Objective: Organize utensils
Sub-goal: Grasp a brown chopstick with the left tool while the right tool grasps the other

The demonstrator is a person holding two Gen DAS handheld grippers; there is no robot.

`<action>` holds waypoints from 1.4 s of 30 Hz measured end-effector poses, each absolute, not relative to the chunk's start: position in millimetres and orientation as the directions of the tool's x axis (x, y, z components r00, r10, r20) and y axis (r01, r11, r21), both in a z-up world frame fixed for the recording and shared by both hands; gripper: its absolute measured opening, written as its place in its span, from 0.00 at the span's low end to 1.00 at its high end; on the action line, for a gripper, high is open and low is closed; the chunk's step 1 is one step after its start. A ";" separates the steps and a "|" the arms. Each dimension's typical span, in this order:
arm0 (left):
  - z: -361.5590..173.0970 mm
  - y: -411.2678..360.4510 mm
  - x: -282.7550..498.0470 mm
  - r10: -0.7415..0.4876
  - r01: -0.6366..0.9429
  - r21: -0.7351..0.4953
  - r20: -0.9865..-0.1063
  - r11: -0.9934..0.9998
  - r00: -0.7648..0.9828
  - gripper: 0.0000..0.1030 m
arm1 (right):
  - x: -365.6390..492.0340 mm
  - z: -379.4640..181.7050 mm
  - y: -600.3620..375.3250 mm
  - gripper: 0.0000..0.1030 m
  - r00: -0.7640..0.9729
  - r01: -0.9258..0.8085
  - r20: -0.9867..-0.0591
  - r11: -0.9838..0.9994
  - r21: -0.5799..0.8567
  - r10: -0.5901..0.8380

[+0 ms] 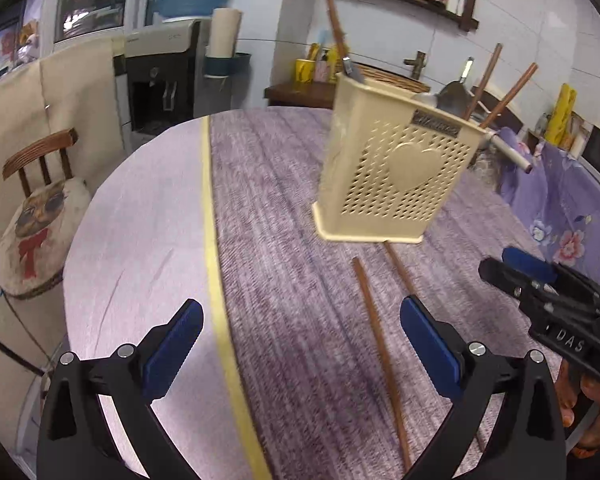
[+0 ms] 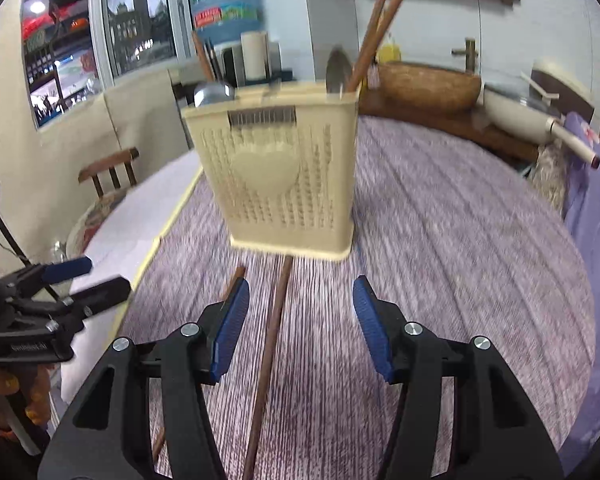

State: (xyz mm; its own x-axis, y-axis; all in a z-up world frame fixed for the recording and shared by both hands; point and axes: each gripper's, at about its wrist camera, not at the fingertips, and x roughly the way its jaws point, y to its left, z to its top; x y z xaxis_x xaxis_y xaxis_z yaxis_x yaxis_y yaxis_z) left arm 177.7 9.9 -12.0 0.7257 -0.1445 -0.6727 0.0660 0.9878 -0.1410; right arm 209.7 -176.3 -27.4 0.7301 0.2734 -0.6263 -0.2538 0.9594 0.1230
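Fig.: both wrist views, counter w/ purple cloth. I'm holding the L gripper (image 1: 302, 344) low over the counter (image 1: 284, 208), its fingers (image 1: 176, 344) standing wide apart w/ nothing between the pads. One chopstick (image 1: 380, 356) is lying on the cloth just inside the right-hand finger; a second chopstick (image 1: 398, 270) is lying beside it, its far end reaching to the holder's base.

The R gripper (image 2: 300, 328) is pointing down at the same pair. Its fingers (image 2: 230, 328) are standing partly apart, not clamped on anything. One chopstick (image 2: 270, 354) is running lengthwise through the gap w/o touching either pad; the other (image 2: 232, 280) is showing only as a short end beside the left-hand finger, the rest hidden by the gripper body.

The holder (image 1: 396, 172), cream plastic w/ perforated walls and a raised heart, is standing upright mid-counter, just beyond the chopsticks' far ends. It's already carrying several chopsticks (image 1: 500, 92) and metal spoons (image 2: 336, 70), sticking up above the rim. Both views are motion-blurred, so finer detail can't be told.

A chair (image 1: 40, 216) w/ a printed cushion is sitting at the counter's left edge.
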 end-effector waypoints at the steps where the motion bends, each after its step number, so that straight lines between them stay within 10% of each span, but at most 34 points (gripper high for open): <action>1: -14.6 12.1 175.7 -0.130 0.051 -0.135 -0.677 0.990 0.724 0.95 | 210.2 -34.1 -175.9 0.53 0.713 -0.250 -0.645 0.959 0.131 0.274; 12: -32.0 17.6 173.2 -0.053 0.011 -0.061 -0.741 0.998 0.670 0.95 | 215.2 -66.7 -160.6 0.50 0.631 -0.258 -0.732 0.960 0.113 0.256; 30: -41.3 3.3 175.2 -0.087 0.054 -0.068 -0.750 0.996 0.656 0.94 | 273.2 -79.5 -120.9 0.15 0.579 -0.277 -0.786 0.959 0.061 0.217; 42: -42.9 -23.0 183.7 -0.129 0.134 -0.056 -0.763 0.989 0.633 0.71 | 284.4 -78.6 -130.2 0.08 0.566 -0.268 -0.788 0.958 0.103 0.243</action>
State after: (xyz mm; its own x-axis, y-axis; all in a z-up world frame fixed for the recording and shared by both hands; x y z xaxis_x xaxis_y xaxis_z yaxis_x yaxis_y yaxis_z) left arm 183.7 -23.0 -42.9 0.6329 -0.1293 -0.7634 0.1344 0.9893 -0.0561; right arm 284.4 -130.2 -78.6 0.5658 0.2432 -0.7878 -0.2681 0.9579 0.1032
